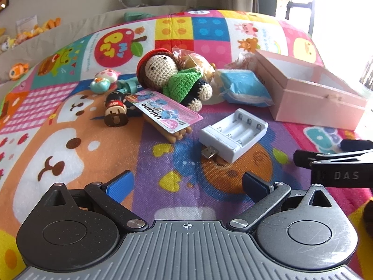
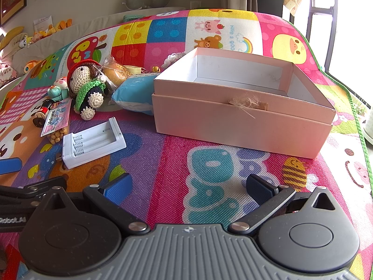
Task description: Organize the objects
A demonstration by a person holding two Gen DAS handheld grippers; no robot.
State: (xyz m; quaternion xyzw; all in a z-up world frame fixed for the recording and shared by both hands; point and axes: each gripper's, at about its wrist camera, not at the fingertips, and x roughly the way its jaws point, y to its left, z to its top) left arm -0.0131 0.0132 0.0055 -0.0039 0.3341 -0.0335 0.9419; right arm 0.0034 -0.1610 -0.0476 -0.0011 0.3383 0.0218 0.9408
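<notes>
A pink open box [image 2: 242, 121] stands empty on the colourful mat; it also shows in the left wrist view [image 1: 314, 95]. A white battery charger [image 1: 233, 133] lies in front of my left gripper [image 1: 186, 184], which is open and empty. Behind it lie a Volcano snack pack [image 1: 165, 114], a crochet doll [image 1: 172, 74], a small wooden doll [image 1: 115, 112], a blue tissue pack [image 1: 244, 86], a bagged bun [image 1: 195, 60] and small toys [image 1: 102, 81]. My right gripper [image 2: 188, 189] is open and empty, just short of the box. The charger [image 2: 93, 142] lies to its left.
The mat [image 2: 209, 182] covers a raised surface whose right edge [image 2: 359, 121] drops off near a bright window. Plush toys [image 1: 35, 30] line a ledge at the back left. The right gripper's body [image 1: 338, 163] shows at the left view's right edge.
</notes>
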